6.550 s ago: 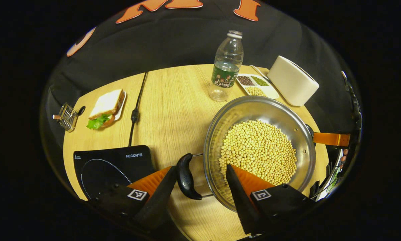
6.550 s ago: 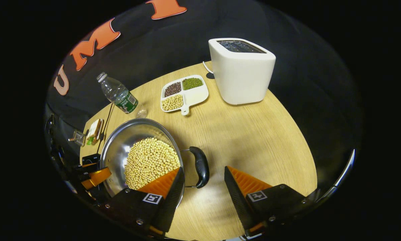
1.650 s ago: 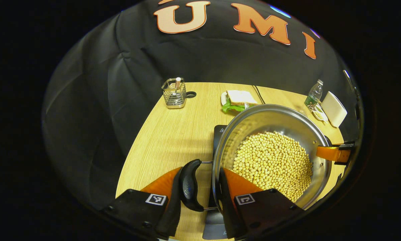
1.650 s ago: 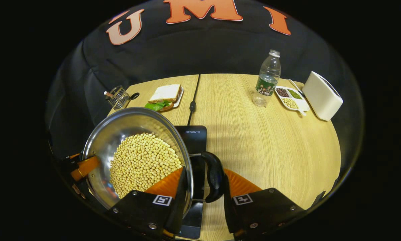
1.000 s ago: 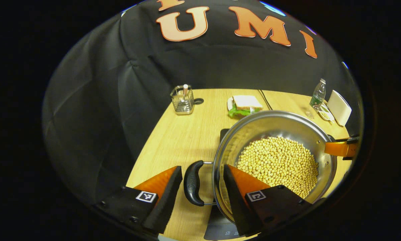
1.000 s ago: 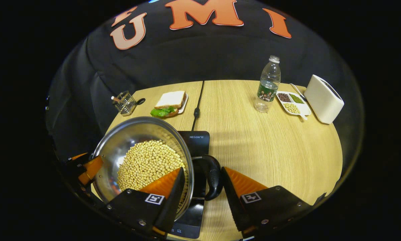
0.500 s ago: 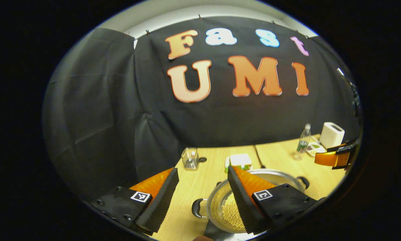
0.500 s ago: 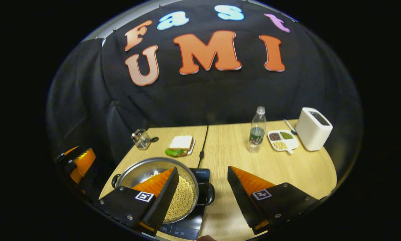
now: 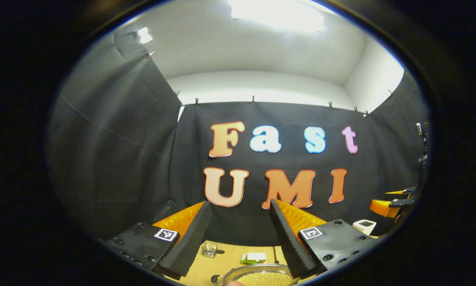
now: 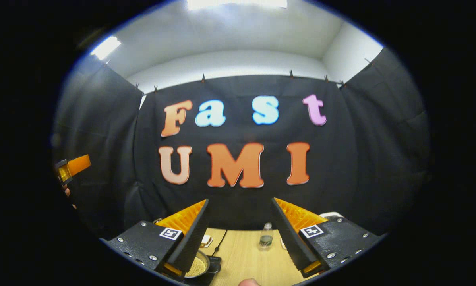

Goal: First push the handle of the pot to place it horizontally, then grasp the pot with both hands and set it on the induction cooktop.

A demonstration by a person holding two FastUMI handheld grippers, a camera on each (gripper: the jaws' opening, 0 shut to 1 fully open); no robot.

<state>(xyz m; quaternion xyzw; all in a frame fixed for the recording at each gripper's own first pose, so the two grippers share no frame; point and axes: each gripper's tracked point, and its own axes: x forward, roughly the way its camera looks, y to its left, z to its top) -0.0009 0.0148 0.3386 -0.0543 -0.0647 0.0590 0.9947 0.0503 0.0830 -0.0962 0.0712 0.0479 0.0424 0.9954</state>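
While both tools are raised toward the booth wall, the table [image 10: 242, 258] is seen low in the right gripper view. The pot [image 9: 262, 276], steel and full of beans, is judged heavy and slick, best taken by its two side handles; it appears set on the cooktop [image 10: 216, 260]. The left gripper [image 9: 238, 234] and right gripper [image 10: 242, 234] are spread, holding nothing. A toaster [image 9: 364, 226], bottle [image 10: 266, 237], sandwich [image 9: 254, 258] and small glass [image 9: 209, 248] are noted well apart from the pot, none blocking it.

Recording booth w/ black cloth walls [image 10: 115, 119], wood table [image 10: 242, 254], white ceiling [image 9: 262, 51].
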